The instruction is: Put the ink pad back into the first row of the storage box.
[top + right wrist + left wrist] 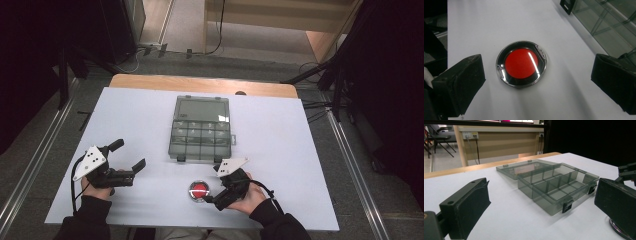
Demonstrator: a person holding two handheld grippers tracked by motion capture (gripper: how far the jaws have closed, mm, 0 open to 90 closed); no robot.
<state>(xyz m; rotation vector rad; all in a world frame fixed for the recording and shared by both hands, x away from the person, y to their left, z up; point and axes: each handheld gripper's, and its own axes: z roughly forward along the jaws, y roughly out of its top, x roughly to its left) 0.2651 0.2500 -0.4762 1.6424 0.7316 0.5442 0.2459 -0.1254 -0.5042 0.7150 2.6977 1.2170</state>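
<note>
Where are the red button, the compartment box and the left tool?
red button [521, 63], right gripper view, middle of its red cap
compartment box [201, 141], high view, divider grid of the open tray
left tool [131, 154], high view, midway between its open fingertips

Open compartment box w/ lid flat, fingers spread

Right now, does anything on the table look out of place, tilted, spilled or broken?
Nothing stands out. The clear compartment box sits square on the white table with its lid laid open flat behind it, and its compartments look empty. The red button lies flat near the right tool. No spill or damage is visible.
</note>
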